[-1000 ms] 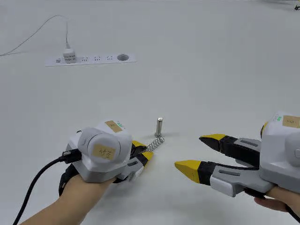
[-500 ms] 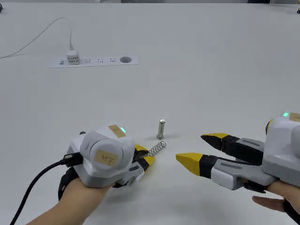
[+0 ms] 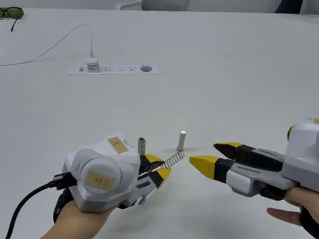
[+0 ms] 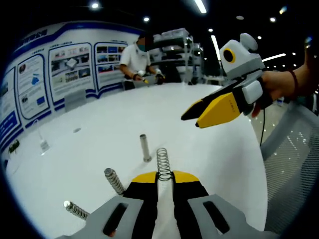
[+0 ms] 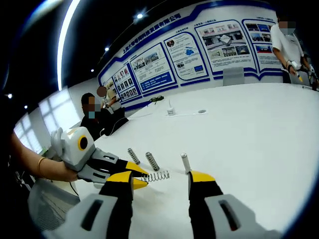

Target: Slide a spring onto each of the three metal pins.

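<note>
Spring (image 3: 174,160) pinched by left gripper (image 3: 161,167); tan label (image 3: 99,180) unreadable.

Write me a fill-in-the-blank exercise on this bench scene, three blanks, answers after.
The left tool is shut on a ____. The right tool has its jaws ____ and holds nothing. Springs already sit on ____ pins; a third pin is bare.
Missing words: spring; open; two.

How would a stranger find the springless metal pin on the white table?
On the white table, look nearer the person than the white power strip. The smooth silver metal pin stands upright just beyond the tip of the coiled spring held by the left gripper; its two neighbours wear springs.
</note>
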